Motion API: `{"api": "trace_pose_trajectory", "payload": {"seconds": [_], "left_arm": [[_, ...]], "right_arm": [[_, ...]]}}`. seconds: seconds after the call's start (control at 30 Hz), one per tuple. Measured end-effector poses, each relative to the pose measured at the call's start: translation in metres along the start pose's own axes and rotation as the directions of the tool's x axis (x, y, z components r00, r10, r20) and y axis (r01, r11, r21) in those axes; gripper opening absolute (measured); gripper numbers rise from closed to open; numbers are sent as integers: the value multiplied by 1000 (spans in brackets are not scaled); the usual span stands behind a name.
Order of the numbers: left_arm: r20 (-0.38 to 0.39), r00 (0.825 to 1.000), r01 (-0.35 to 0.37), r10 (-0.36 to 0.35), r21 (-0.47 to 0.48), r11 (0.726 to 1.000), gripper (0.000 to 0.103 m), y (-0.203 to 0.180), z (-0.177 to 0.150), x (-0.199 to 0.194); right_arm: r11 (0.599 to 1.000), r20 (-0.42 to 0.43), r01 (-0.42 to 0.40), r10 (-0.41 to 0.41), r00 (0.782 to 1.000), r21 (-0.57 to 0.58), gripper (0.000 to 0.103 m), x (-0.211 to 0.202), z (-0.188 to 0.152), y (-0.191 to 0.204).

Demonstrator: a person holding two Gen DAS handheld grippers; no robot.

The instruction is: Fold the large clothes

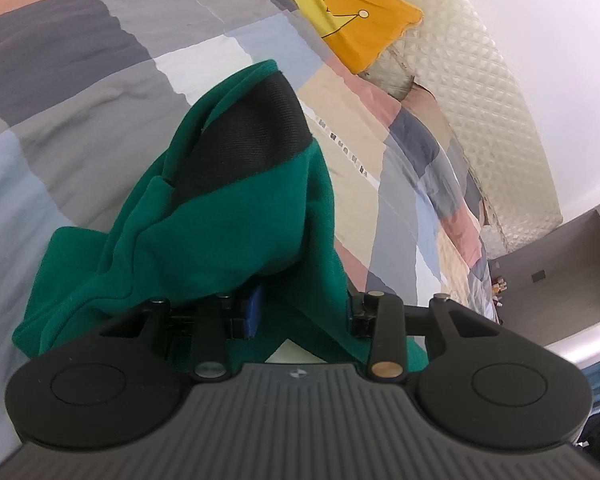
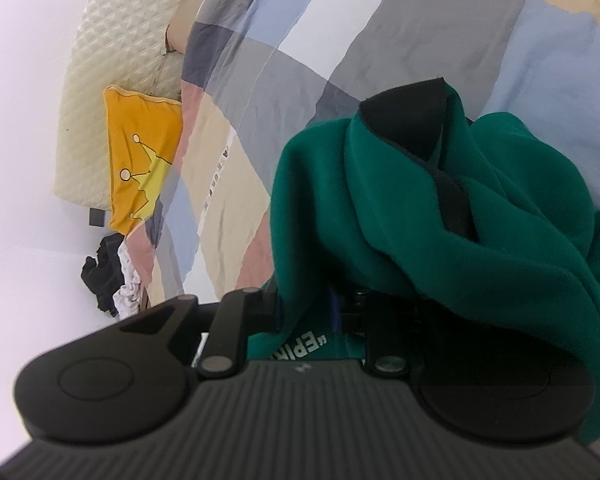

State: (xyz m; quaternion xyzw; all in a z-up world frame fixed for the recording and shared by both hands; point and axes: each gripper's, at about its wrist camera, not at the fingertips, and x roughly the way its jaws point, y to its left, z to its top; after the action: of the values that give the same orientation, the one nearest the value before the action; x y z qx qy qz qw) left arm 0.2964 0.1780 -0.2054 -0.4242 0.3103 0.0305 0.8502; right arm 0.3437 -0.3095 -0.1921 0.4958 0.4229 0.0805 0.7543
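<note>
A green sweatshirt [image 2: 440,216] with black trim drapes over the right gripper [image 2: 340,304], hiding its fingers, above a patchwork bed [image 2: 300,40]; a yellow pillow [image 2: 140,152] lies beyond.

Patchwork-covered bed [image 1: 80,92], quilted cream headboard [image 1: 480,92], white wall [image 1: 560,40].

The green garment [image 1: 220,216] is a thick, soft knit in deep green with a black ribbed band [image 1: 244,140] at one edge. It hangs bunched and crumpled in loose folds, raised above the patchwork bed cover, its near part gathered at the bottom of each wrist view. In the right wrist view the same green garment [image 2: 440,232] drapes in heavy rolls toward the right, the black band [image 2: 408,120] peaking at the top, and pale lettering [image 2: 304,344] shows on a near, low fold.
</note>
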Motion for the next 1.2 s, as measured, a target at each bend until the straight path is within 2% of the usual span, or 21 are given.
{"api": "trace_pose_trajectory", "payload": {"seconds": [0.23,0.27,0.33,0.4,0.43,0.5,0.57,0.63,0.67,0.73,0.8,0.9,0.97,1.0,1.1,1.2], "left_arm": [[-5,999,55,-55,53,997,43,5,-5,-12],[-7,998,62,-62,49,997,45,5,-4,-15],[-12,995,98,-98,36,994,56,6,-5,-21],[-18,989,146,-145,25,989,76,6,-4,-26],[-15,986,168,-168,23,986,79,4,-4,-29],[-16,981,193,-192,53,980,81,-2,-5,-33],[-20,978,207,-207,100,973,82,-10,-9,-36],[-27,979,203,-201,169,965,82,-20,-14,-35],[-28,982,189,-188,208,960,82,-26,-18,-34],[4,993,114,-120,295,949,82,-38,-25,-32],[49,997,35,-59,393,919,82,-49,-32,-26],[152,987,-115,43,503,857,82,-63,-41,-16],[188,979,-168,76,540,825,82,-66,-45,-7],[194,977,-181,86,550,816,82,-65,-45,-2],[190,977,-189,99,543,818,82,-63,-40,10],[181,977,-196,117,519,832,82,-61,-28,23]], "right_arm": [[998,1,-56,56,998,-8,24,-8,-5,-7],[998,-5,-62,62,998,-11,27,-9,-4,-6],[996,-12,-81,81,997,-41,36,-12,-3,-2],[990,-21,-113,112,994,-84,56,-16,-5,5],[986,-22,-128,127,992,-103,62,-18,-6,7],[974,-22,-163,162,987,-155,82,-21,-10,16],[958,-24,-182,181,983,-221,86,-24,-16,28],[931,-31,-193,193,981,-310,87,-27,-24,41],[914,-36,-188,188,982,-360,87,-27,-28,47],[881,-29,-154,158,987,-448,86,-27,-37,58],[827,29,-74,108,994,-558,85,-27,-47,67],[742,165,88,31,986,-664,81,-24,-52,70],[708,229,178,-23,973,-684,77,-22,-48,67],[701,242,195,-33,970,-686,76,-21,-44,65],[694,249,217,-56,967,-687,76,-13,-34,62],[649,294,277,-85,952,-708,76,-2,-33,61]]}}
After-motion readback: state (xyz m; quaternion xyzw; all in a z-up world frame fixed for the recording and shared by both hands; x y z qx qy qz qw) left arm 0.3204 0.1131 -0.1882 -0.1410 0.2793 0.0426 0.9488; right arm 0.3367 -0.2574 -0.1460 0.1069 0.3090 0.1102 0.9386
